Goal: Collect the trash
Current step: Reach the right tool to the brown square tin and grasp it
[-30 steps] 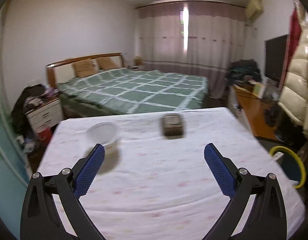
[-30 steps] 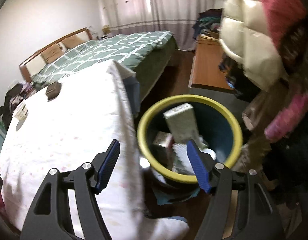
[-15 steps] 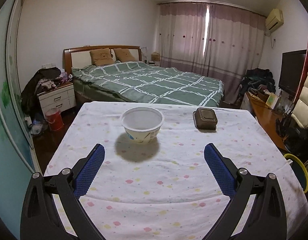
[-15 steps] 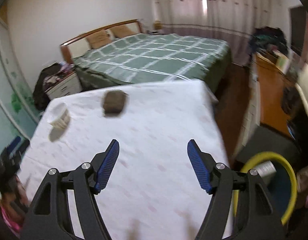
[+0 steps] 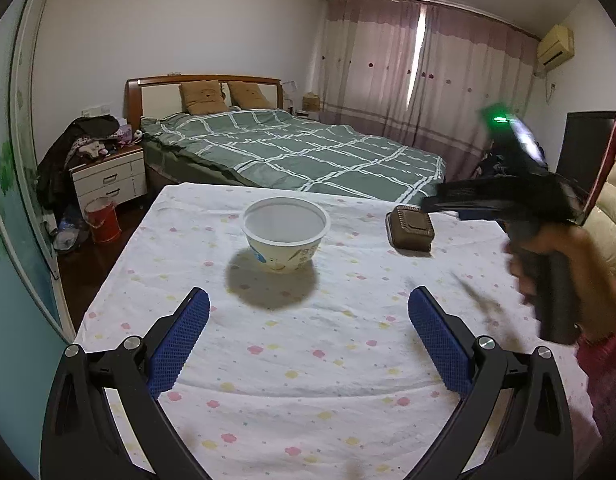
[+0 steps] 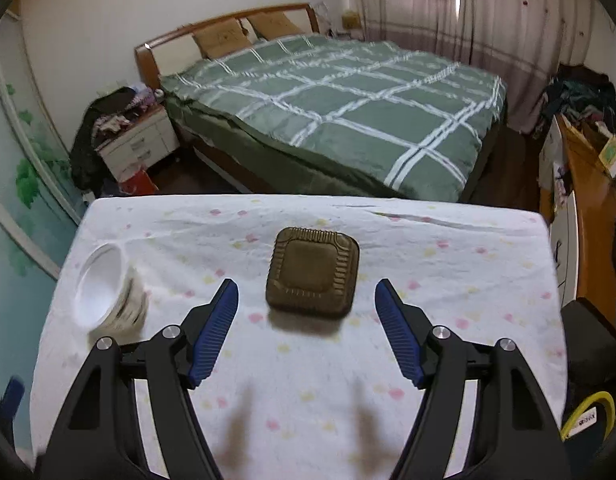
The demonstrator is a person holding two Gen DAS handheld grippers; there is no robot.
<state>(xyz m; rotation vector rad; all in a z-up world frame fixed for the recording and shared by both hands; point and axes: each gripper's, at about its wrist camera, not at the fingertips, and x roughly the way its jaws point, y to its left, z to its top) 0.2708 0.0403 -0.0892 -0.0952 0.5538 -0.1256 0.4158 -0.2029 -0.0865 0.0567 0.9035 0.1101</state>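
A white paper bowl (image 5: 286,233) stands upright on the cloth-covered table (image 5: 308,360), ahead of my open, empty left gripper (image 5: 308,312). A brown square plastic tray (image 5: 410,227) lies to its right. In the right wrist view the brown tray (image 6: 313,272) lies just ahead of my open, empty right gripper (image 6: 307,294), between the lines of its fingers. The bowl (image 6: 104,292) sits at the left there. The right gripper's body shows blurred in the left wrist view (image 5: 508,200), above the tray's right side.
A yellow-rimmed trash bin (image 6: 584,420) stands on the floor right of the table. A green plaid bed (image 5: 292,152) lies beyond the table, a nightstand (image 5: 108,180) and red bucket (image 5: 104,220) to the left, a wooden desk (image 6: 588,216) to the right.
The right gripper swung from over the trash bin to the table and now faces the brown tray closely. The left gripper turned toward the bowl and drew nearer. Both stayed open.
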